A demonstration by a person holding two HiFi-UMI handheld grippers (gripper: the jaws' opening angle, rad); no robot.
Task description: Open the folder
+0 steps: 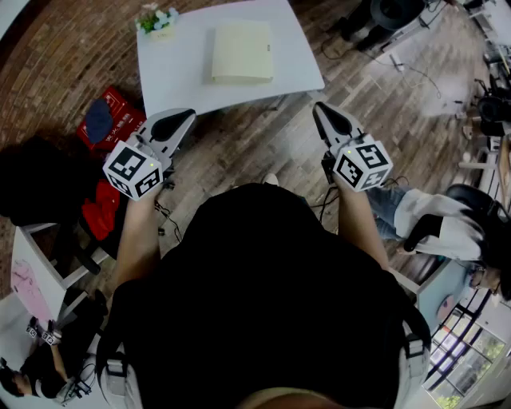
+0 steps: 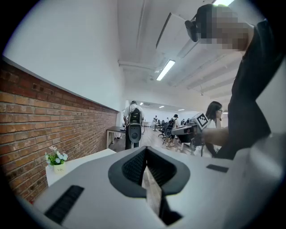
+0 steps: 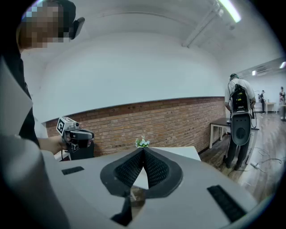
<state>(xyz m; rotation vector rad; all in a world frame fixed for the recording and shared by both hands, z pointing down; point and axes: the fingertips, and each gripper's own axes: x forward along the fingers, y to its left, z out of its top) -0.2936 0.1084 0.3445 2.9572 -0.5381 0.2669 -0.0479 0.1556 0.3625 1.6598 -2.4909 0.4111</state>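
Two grippers, left (image 1: 184,121) and right (image 1: 322,113), are both closed, jaw tips meeting with nothing between them. They're held side by side in front of the person over the wood floor (image 1: 255,148), short of the white table (image 1: 172,76). The cream folder (image 1: 242,51) lies flat and closed near the table's middle, well apart from both grippers, with a small flower pot (image 1: 156,19) at the table's far left corner and a red box (image 1: 121,118) on the floor beside the left gripper.
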